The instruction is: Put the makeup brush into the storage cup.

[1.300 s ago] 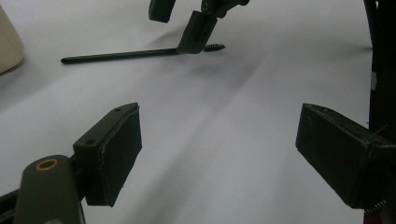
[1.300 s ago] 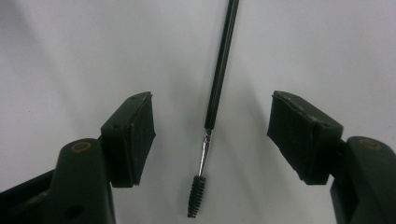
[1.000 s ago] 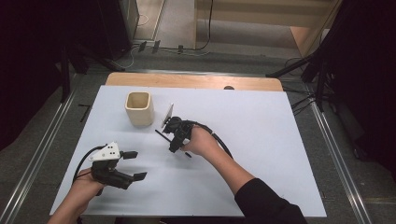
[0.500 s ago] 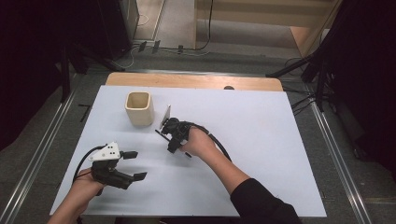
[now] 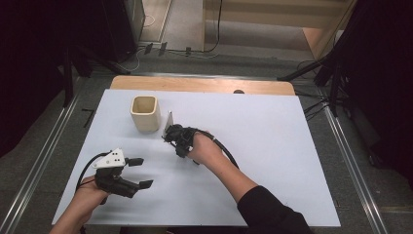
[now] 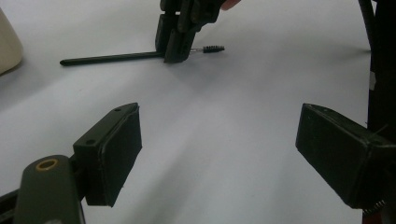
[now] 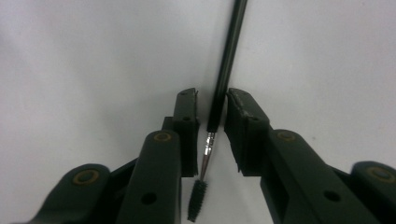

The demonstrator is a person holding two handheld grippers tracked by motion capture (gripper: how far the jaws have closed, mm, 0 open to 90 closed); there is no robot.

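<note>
Fingers (image 7: pixel 187 121) of the right gripper (image 7: pixel 211 122) are flanking a thin black brush (image 7: pixel 227 60) on both sides, having just been closing in on it; a sliver of gap is showing on each side of the handle, so whether the pads are yet pressing cannot be told. Brush is lying flat on the white table (image 5: pixel 272 126), its long handle running away from the jaws and its small bristle tip (image 7: pixel 197 198) sitting back between the gripper's arms. Seen from the left gripper view, the right gripper (image 6: pixel 176 46) is standing over the brush (image 6: pixel 112 58), handle stretching toward the cream cup (image 6: pixel 7 46). Cup (image 5: pixel 145 113) is standing upright near the table's far left, just beside the right gripper (image 5: pixel 176 139). Left gripper (image 5: pixel 138 171) is hovering near the table's near left corner, jaws spread wide with nothing between them.
</note>
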